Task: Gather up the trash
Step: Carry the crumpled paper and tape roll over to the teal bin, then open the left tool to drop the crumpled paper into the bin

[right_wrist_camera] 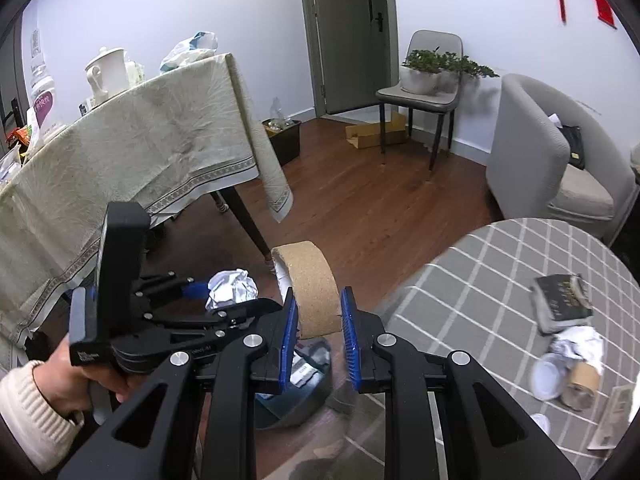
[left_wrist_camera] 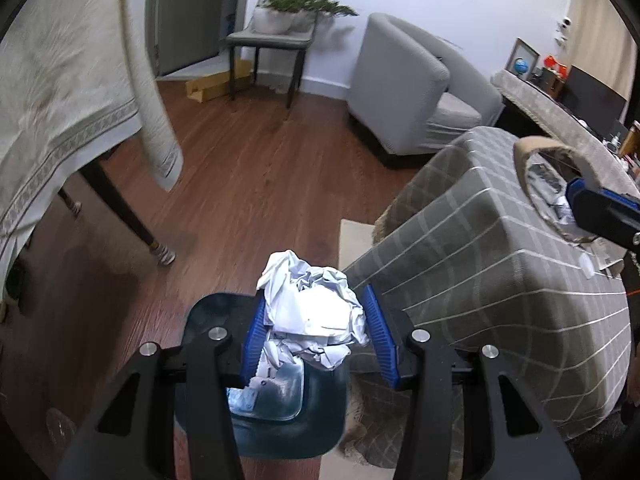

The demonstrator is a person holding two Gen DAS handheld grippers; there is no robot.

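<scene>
My left gripper (left_wrist_camera: 316, 303) is shut on a crumpled white paper ball (left_wrist_camera: 320, 316). It hangs just above a dark blue trash bin (left_wrist_camera: 280, 432) that has wrappers inside. In the right wrist view the same ball (right_wrist_camera: 232, 290) sits in the left gripper (right_wrist_camera: 218, 296), which a hand (right_wrist_camera: 80, 376) holds. My right gripper (right_wrist_camera: 319, 307) is shut on a cork-sleeved paper cup (right_wrist_camera: 308, 280), held on its side over the bin (right_wrist_camera: 308, 396). The left wrist view shows that cup (left_wrist_camera: 540, 152) at the right, with crumpled scraps inside it.
A low table with a grey checked cloth (right_wrist_camera: 480, 280) carries a book (right_wrist_camera: 560, 300), crumpled paper (right_wrist_camera: 576, 346), a white lid (right_wrist_camera: 546, 376) and a brown roll (right_wrist_camera: 582, 384). A cream-clothed dining table (right_wrist_camera: 140, 152) stands left. A grey armchair (left_wrist_camera: 408, 92) and a chair with plants (right_wrist_camera: 424, 92) stand behind.
</scene>
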